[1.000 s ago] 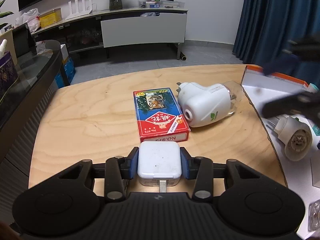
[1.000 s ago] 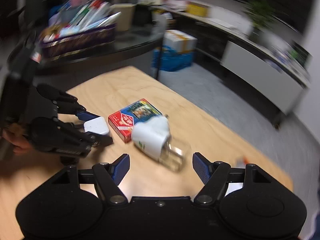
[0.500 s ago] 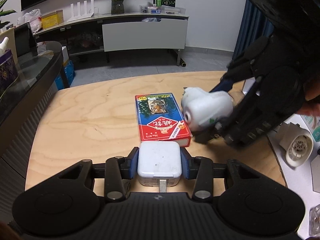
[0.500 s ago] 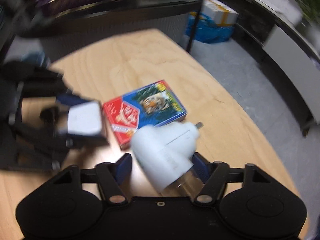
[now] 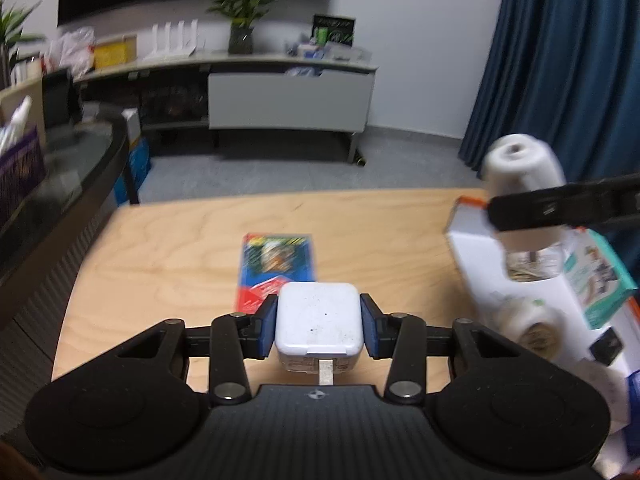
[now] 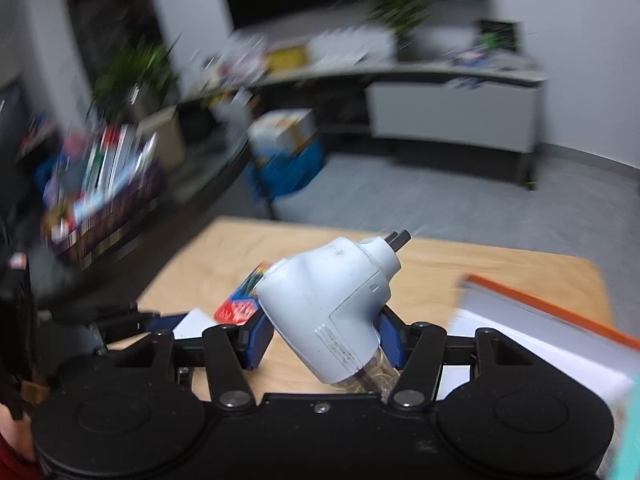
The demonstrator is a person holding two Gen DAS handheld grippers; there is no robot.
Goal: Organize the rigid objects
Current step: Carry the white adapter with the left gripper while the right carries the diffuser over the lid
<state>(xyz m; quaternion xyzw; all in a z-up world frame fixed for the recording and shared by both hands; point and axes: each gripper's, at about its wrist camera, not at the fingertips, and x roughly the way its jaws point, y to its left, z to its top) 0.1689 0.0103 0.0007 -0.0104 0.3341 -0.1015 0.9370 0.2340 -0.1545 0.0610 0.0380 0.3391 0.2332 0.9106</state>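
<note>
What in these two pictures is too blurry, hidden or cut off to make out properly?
- Left wrist view: printing on the card box is blurred, its near end hidden by the white charger.
- Left wrist view: items in the white tray are smeared and cut off by the edge.
- Right wrist view: the shelf clutter is motion-blurred; the plug-in vaporizer hides the table behind it.

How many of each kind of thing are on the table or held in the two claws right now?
White square plug adapter, in the left claw: 1
White plug-in vaporizers: 2, one in the right claw, one in the box
Playing-card box: 1
Teal carton: 1
Open white box: 1
Total: 6
</note>
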